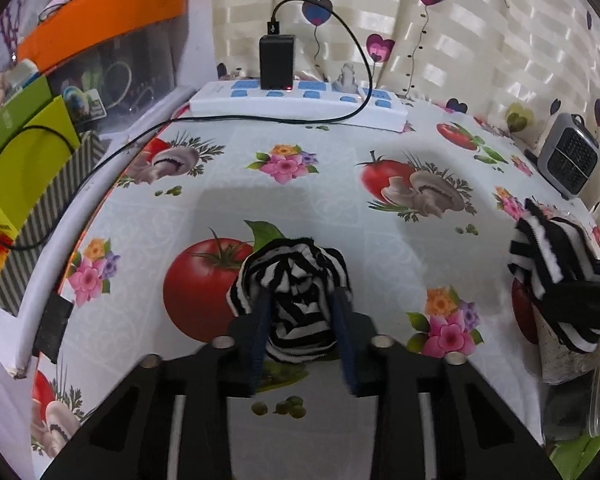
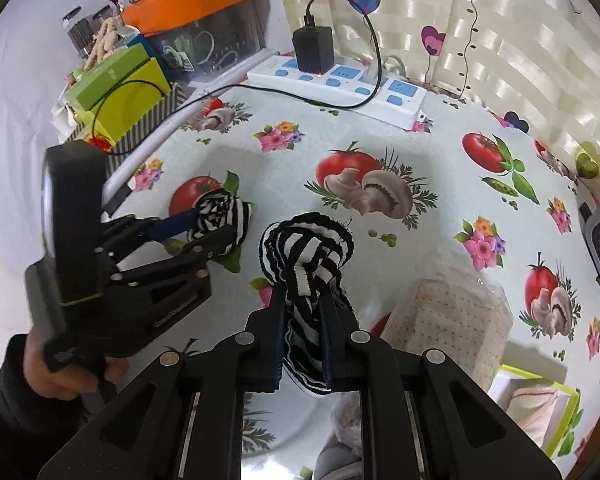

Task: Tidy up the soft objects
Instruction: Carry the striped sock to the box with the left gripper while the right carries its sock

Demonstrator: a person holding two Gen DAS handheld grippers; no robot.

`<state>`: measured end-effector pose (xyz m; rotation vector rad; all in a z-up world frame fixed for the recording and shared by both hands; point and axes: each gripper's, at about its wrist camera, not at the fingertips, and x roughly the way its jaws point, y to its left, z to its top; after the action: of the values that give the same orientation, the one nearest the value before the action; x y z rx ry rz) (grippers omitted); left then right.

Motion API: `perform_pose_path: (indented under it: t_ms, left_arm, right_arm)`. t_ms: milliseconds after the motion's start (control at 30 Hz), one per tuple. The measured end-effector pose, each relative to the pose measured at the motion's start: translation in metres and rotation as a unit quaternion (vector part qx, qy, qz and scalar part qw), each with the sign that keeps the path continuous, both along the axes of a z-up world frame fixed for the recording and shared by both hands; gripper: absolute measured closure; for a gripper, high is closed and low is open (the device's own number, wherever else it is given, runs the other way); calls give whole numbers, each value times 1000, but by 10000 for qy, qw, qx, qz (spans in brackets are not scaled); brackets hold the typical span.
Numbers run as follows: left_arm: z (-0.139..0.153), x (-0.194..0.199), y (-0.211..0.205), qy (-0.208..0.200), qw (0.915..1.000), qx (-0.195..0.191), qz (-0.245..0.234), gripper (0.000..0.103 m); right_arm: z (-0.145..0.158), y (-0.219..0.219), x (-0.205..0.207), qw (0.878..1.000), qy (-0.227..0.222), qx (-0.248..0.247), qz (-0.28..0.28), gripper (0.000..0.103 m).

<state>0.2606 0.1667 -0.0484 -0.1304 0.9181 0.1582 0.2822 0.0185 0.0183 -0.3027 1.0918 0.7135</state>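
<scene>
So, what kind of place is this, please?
Probably a home, at a table by a curtain: a printed tablecloth with tomatoes and mushrooms, a power strip with a charger plugged in, and a heart-patterned curtain behind.

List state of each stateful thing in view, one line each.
left gripper: shut on the bunched striped sock
bunched striped sock: resting on the tablecloth
right gripper: shut on the second striped sock
second striped sock: lifted, hanging from the jaws
black charger: plugged into the power strip
</scene>
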Motion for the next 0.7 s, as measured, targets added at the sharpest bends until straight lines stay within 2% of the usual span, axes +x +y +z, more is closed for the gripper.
perform_pose_path:
  t_ms: [133,433,700]
  left_arm:
    - [1,-5,0,10,10000,-24,53,92]
    - [13,-39,-8,-96,9997,-125,193,94]
    - [49,-91,-32,-545,9982,-200,150,94]
  right_arm:
    - [7,-6,-9,9999,-29,169,25,88]
    - [31,-26,-44,9972,-200,714,95,88]
    - [47,-56,-92,9912,-396,1252,153,88]
